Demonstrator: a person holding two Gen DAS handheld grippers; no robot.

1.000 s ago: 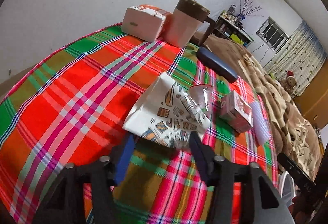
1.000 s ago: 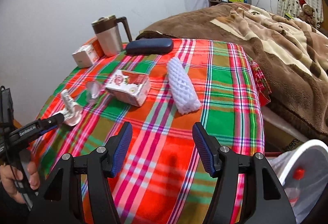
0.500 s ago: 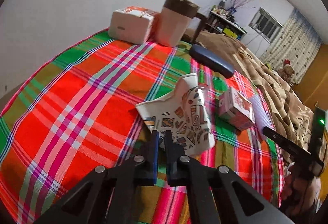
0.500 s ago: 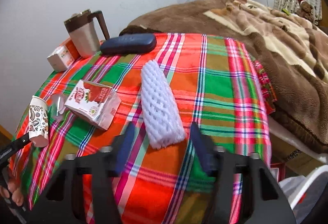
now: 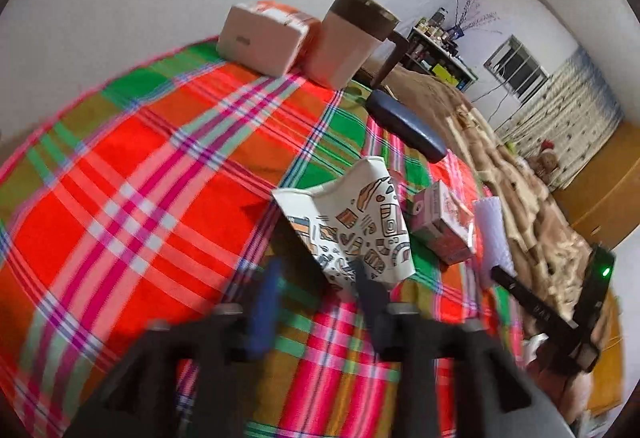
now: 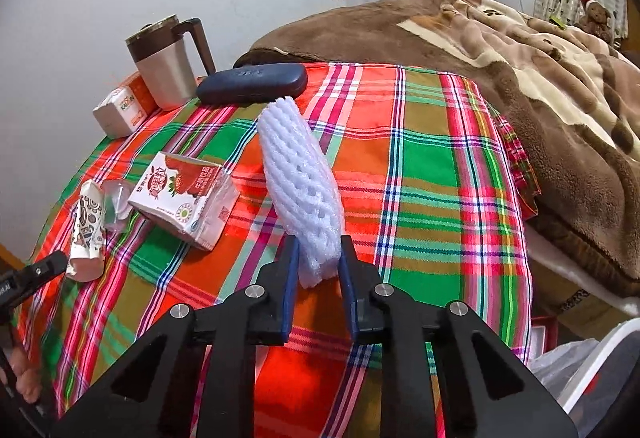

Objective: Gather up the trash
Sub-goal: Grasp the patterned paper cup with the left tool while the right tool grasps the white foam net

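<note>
right jaws closing on foam net [image 6: 300, 193] end; left jaws opening, cup [image 5: 352, 234] loose. squeeze net gently, lift straight.

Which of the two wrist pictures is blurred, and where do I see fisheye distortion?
Left wrist view: motion blur smears the left gripper and the plaid tablecloth; the crushed paper cup is soft. Right wrist view: sharp; the foam net and right gripper are crisp. Both views bend the table edges and darken at the corners.
</note>
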